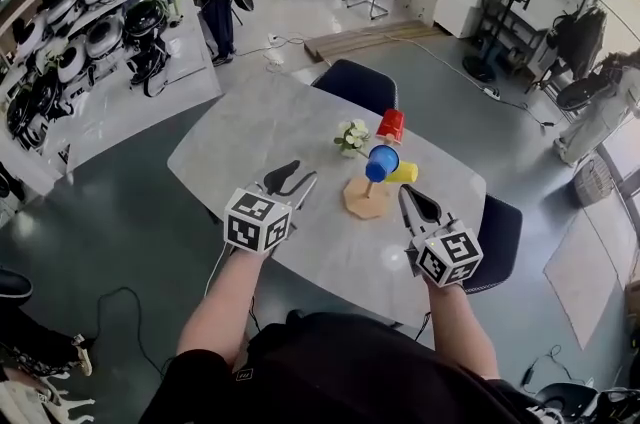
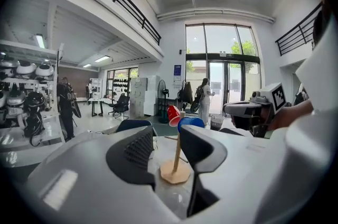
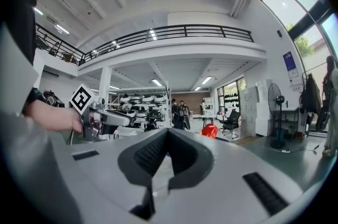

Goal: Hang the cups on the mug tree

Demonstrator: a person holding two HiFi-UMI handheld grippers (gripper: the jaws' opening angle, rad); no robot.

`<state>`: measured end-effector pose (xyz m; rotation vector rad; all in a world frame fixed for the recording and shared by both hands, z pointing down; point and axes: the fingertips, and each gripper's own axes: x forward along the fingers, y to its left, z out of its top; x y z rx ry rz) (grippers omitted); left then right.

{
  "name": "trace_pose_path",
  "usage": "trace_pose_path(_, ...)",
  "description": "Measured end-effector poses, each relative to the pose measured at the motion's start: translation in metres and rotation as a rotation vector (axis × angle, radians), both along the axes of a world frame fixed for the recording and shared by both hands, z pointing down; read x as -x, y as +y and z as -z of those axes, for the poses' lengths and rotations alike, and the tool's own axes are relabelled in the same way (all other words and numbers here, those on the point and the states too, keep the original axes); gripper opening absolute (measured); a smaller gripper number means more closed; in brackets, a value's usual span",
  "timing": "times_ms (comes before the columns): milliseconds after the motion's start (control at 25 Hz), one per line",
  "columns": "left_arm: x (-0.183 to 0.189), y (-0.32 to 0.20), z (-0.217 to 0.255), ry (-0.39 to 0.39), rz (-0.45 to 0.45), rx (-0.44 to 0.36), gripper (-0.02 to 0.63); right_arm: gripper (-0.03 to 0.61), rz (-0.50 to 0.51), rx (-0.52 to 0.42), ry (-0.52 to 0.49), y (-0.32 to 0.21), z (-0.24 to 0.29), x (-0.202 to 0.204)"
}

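- mug tree (image 1: 366, 197): plain light tan wood
- hanging on it: red cup (image 1: 391, 125), blue cup (image 1: 381, 162), yellow cup (image 1: 405, 174)
- table (image 1: 250, 137) under it: pale grey, kinda marbled
- flowers (image 1: 351, 136) just beside it: white

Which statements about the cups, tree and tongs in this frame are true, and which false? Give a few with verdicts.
1. A red cup, a blue cup and a yellow cup are on the tree. True.
2. The right tongs are open. False: they are shut and empty.
3. The left tongs hold the blue cup. False: their jaws stand apart with nothing between them.
4. Flowers stand on the table beside the tree. True.
5. The tree has tipped over. False: it stands upright.
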<state>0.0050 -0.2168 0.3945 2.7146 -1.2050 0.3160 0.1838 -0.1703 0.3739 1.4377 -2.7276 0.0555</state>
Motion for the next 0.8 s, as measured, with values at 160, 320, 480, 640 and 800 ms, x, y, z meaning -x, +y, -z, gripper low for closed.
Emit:
trace_pose_path(160,0.001,-0.017,0.014,0.002,0.030,-0.022,0.149,0.011,-0.024,-0.015,-0.020,-0.009,0.012,-0.010)
trace_pose_path(320,0.001,-0.016,0.028,0.011,0.048,-0.062,0.137,0.011,-0.021,-0.033,-0.019,-0.012,0.021,-0.012)
trace_pose_path(480,0.006,-0.007,0.034,0.029,0.088,-0.083,0.095,0.011,-0.018,-0.022,-0.031,-0.010,0.017,-0.011)
trace_pose_path(640,0.011,-0.005,0.031,0.041,0.113,-0.080,0.060,0.011,-0.025,-0.001,-0.065,-0.011,0.011,-0.013)
trace_pose_path(800,0.015,-0.008,0.025,0.029,0.120,-0.079,0.054,0.011,-0.018,0.002,-0.069,-0.013,0.007,-0.009)
